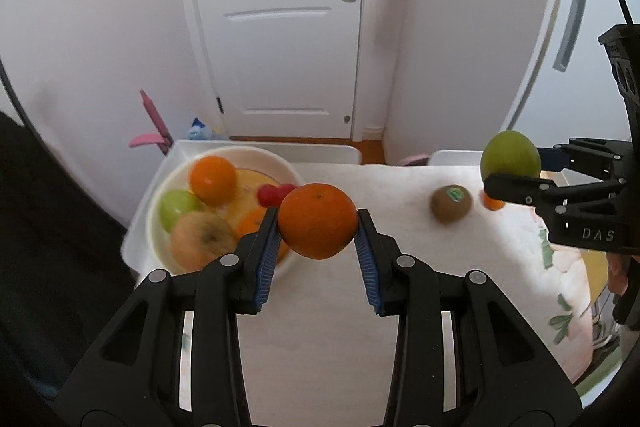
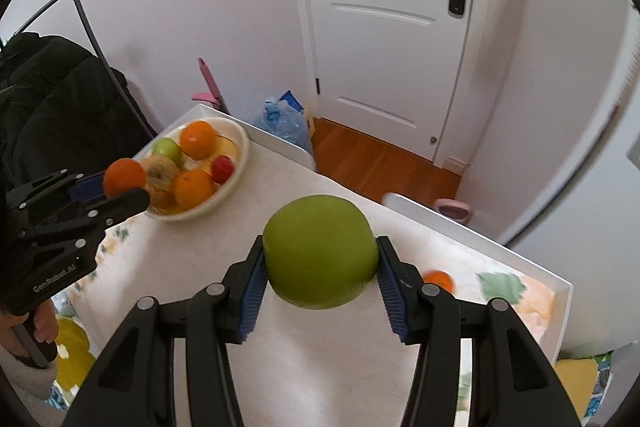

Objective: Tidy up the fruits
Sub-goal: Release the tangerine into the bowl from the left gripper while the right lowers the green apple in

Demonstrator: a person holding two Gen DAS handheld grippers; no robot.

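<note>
The left tool (image 1: 317, 227) is closed on an orange (image 1: 317, 221), held clear above the tabletop (image 1: 320, 307). The bowl (image 1: 160, 195) sits ahead and to its left, holding oranges, a green apple (image 1: 178, 205) and other fruit, blurred. The right tool (image 2: 320, 259) is closed on a green apple (image 2: 320, 251), also raised. A kiwi (image 1: 451, 203) lies on the tabletop ahead-right of the left tool; a small orange fruit (image 2: 439, 280), possibly a tangerine, lies just right of the right tool.
</note>
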